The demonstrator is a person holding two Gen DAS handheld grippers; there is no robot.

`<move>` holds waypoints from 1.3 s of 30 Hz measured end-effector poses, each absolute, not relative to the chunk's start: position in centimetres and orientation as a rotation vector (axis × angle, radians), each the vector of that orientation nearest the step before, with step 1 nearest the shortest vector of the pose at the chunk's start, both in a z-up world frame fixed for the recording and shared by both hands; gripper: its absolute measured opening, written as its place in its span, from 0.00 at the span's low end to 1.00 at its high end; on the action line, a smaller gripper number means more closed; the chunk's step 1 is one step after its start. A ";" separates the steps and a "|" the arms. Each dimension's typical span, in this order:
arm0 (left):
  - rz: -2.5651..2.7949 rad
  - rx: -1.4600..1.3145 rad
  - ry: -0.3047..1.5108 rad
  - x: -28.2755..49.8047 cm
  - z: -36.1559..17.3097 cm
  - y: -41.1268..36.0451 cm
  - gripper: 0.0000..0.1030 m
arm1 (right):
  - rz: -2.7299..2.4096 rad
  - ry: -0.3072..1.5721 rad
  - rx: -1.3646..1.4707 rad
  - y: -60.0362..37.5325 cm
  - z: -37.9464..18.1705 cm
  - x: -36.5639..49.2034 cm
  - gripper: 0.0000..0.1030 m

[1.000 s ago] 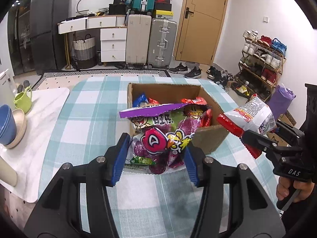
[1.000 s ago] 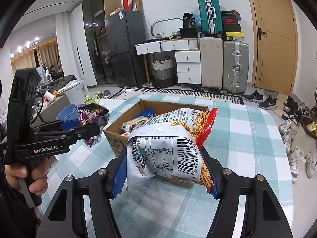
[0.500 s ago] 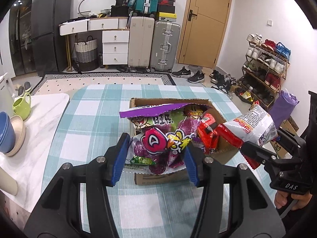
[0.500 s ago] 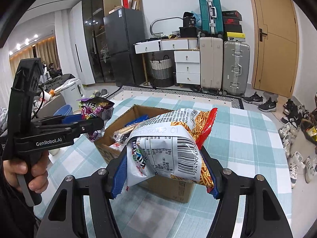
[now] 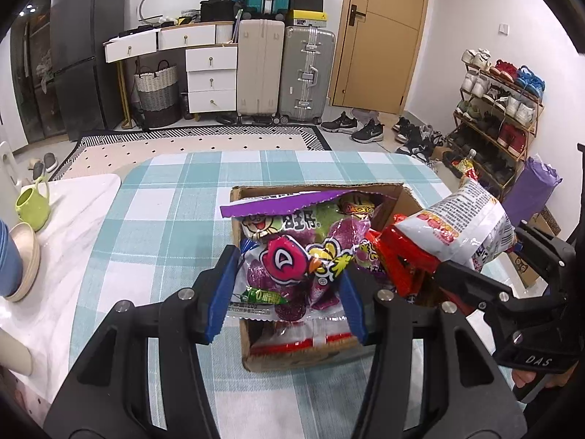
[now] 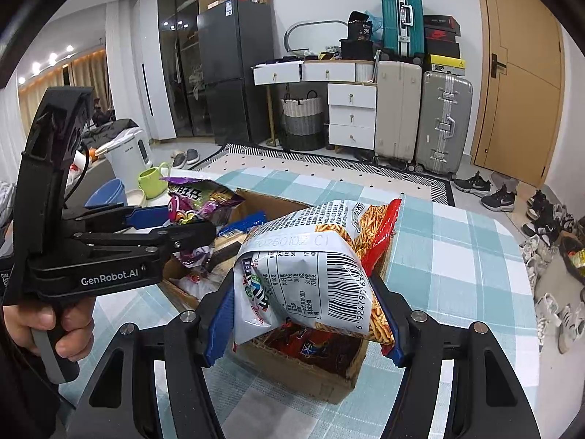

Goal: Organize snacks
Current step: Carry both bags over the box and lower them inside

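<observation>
Checked tablecloth (image 5: 153, 226) surrounds cardboard box (image 5: 292, 360) beneath both clamped snack bags.

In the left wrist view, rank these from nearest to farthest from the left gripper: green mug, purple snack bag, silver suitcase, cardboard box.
Measured from the left gripper:
1. purple snack bag, clamped between its jaws.
2. cardboard box, directly under and ahead, on the table.
3. green mug, far left, on the white counter.
4. silver suitcase, against the back wall beside the door.
</observation>
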State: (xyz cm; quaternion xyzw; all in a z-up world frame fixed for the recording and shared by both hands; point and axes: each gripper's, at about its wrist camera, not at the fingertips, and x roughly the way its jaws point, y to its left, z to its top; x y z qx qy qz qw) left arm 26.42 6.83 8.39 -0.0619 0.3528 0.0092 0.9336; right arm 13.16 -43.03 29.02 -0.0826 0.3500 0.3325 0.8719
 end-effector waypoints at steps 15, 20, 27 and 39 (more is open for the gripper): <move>0.010 -0.110 0.756 29.5 6.4 6.4 0.48 | 0.704 0.753 -0.218 -42.1 27.9 15.2 0.64; 0.009 -0.108 0.761 30.0 6.2 6.3 0.48 | 0.707 0.766 -0.226 -42.0 27.6 15.7 0.64; -0.003 -0.108 0.773 30.9 5.8 6.2 0.48 | 0.720 0.774 -0.245 -42.0 27.3 16.2 0.64; -0.022 -0.079 0.799 32.2 4.7 5.7 0.49 | 0.799 0.797 -0.338 -41.0 26.7 16.8 0.66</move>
